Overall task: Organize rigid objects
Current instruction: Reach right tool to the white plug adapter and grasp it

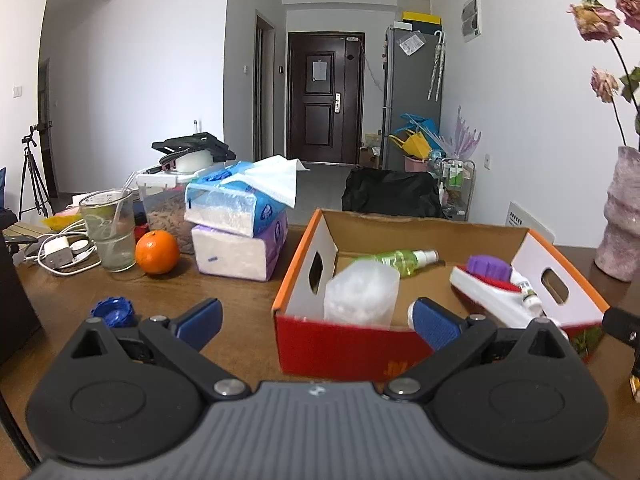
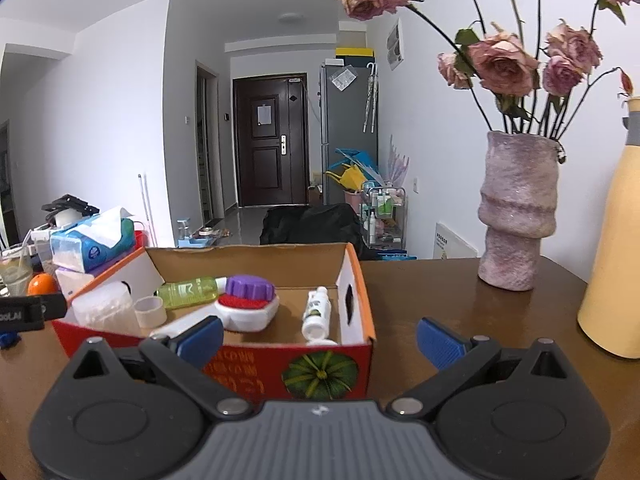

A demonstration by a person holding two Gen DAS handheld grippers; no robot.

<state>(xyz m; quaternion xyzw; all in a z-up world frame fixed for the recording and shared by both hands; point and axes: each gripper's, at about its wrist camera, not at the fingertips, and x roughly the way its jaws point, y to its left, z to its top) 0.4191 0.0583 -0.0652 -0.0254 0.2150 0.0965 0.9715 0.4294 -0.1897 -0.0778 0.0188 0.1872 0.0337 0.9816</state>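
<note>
An open cardboard box (image 1: pixel 356 344) with orange rim and red front stands on the brown table; it also shows in the right wrist view (image 2: pixel 354 280). Inside lie a green spray bottle (image 1: pixel 404 260), a clear plastic jar (image 1: pixel 360 292), a white brush with a purple cap (image 2: pixel 248 300), a small white bottle (image 2: pixel 316 312) and a tape roll (image 2: pixel 150 310). A blue bottle cap (image 1: pixel 114 310) lies on the table left of the box. My left gripper (image 1: pixel 316 320) is open and empty before the box. My right gripper (image 2: pixel 320 338) is open and empty at the box's front right.
Left of the box stand an orange (image 1: pixel 157 252), a glass with a straw (image 1: pixel 110 232), stacked tissue packs (image 1: pixel 236 224) and a charger with cables (image 1: pixel 60 252). A pink vase with dried roses (image 2: pixel 516 216) and a yellow bottle (image 2: pixel 616 264) stand at right.
</note>
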